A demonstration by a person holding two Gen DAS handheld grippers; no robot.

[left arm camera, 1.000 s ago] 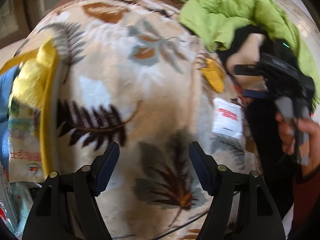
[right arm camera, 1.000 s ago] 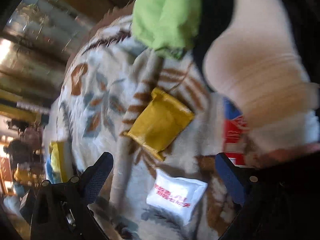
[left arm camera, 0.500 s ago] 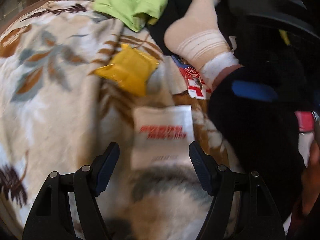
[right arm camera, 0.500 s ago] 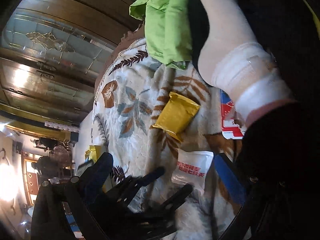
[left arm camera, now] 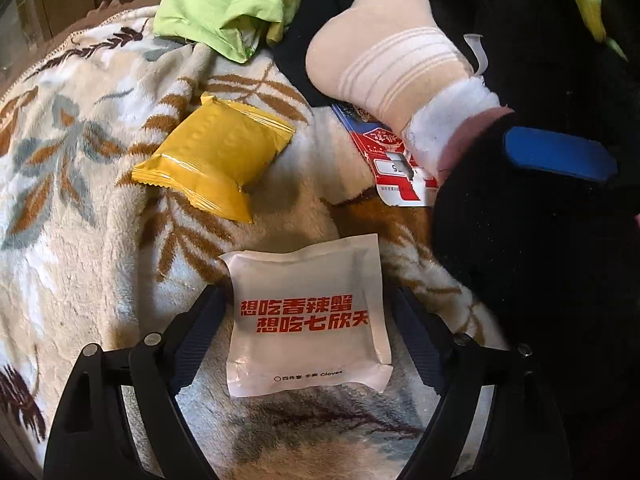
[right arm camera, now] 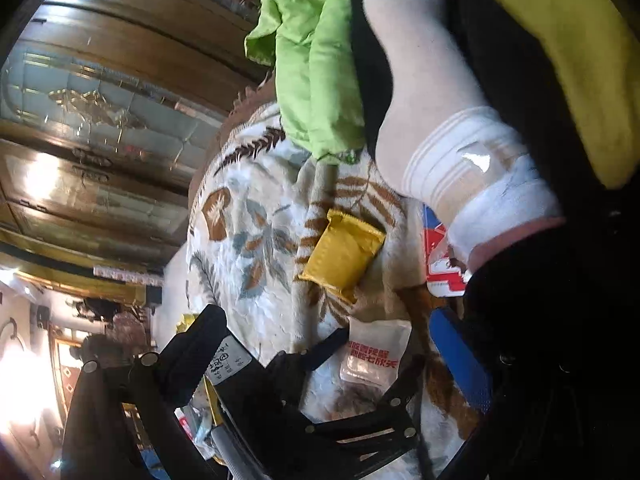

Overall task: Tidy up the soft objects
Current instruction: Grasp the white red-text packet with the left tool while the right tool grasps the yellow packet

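Straddling the white sachet (left arm camera: 306, 320), the left gripper (left arm camera: 308, 320) has its jaws spread wide, one finger on each side of the packet's edges; no clamping contact is visible. The white sachet carries red printed characters and lies flat on the leaf-patterned fleece blanket (left arm camera: 80, 200). A yellow snack packet (left arm camera: 216, 160) lies on the blanket just beyond the sachet, apart from it. A red, white and blue packet (left arm camera: 394, 160) lies to the right, partly covered by a white striped sock (left arm camera: 396, 68) that rests on it. A crumpled green garment (left arm camera: 228, 0) lies at the far edge of the blanket, beside a black fabric mass (left arm camera: 540, 260). In the right wrist view, the right gripper (right arm camera: 336, 356) has its jaws wide apart and nothing between the blue pads; its right finger (right arm camera: 460, 356) lies against the black fabric. The same view shows the left gripper's black frame around the sachet (right arm camera: 374, 356), with a wooden cabinet with glass panels (right arm camera: 100, 100) behind.
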